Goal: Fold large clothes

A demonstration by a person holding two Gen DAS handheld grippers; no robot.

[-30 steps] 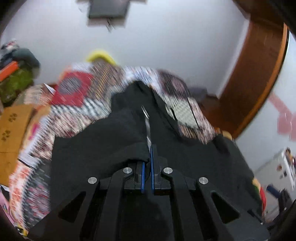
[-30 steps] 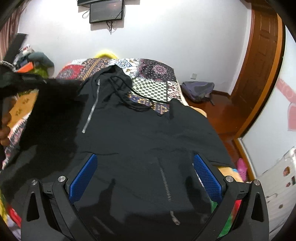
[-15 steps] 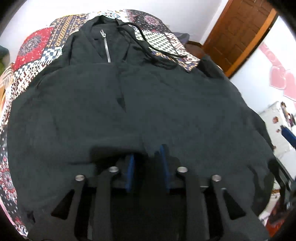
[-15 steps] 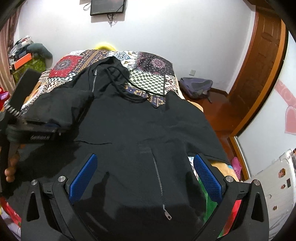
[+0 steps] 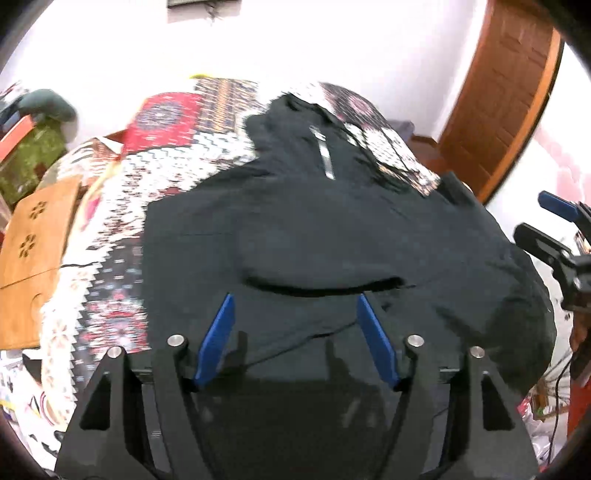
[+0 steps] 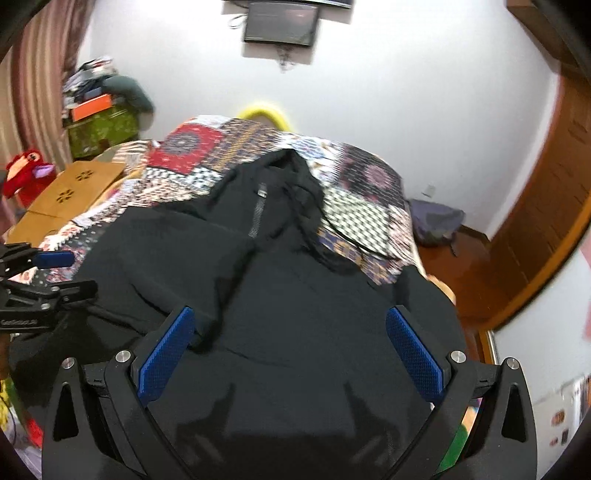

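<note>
A black zip hoodie (image 5: pixel 332 240) lies spread on a patchwork bedspread (image 5: pixel 122 229), hood and silver zipper (image 5: pixel 325 158) at the far end. Its left side is folded over the body, leaving a dark fold edge just ahead of my left gripper (image 5: pixel 294 299). That gripper's jaws are opening over the cloth, and the blue pads (image 5: pixel 218 332) press on nothing. My right gripper (image 6: pixel 290 312) hovers wide open above the hoodie (image 6: pixel 295 295) near its lower hem. Each gripper shows in the other's view, the right gripper (image 5: pixel 543 221) at the right edge and the left gripper (image 6: pixel 77 273) at the left edge.
A wooden lap table (image 6: pixel 74 192) rests on the bed's left side, with a red plush toy (image 6: pixel 29 173) and a green box (image 6: pixel 99 129) beyond it. A backpack (image 6: pixel 436 221) sits on the floor by the wooden door (image 5: pixel 509 92). A screen (image 6: pixel 280 22) hangs on the wall.
My left gripper, shut on a raised fold of the hoodie a second ago, carried it over the body, let go and spread its jaws. The right gripper stayed open and shifted slightly.
</note>
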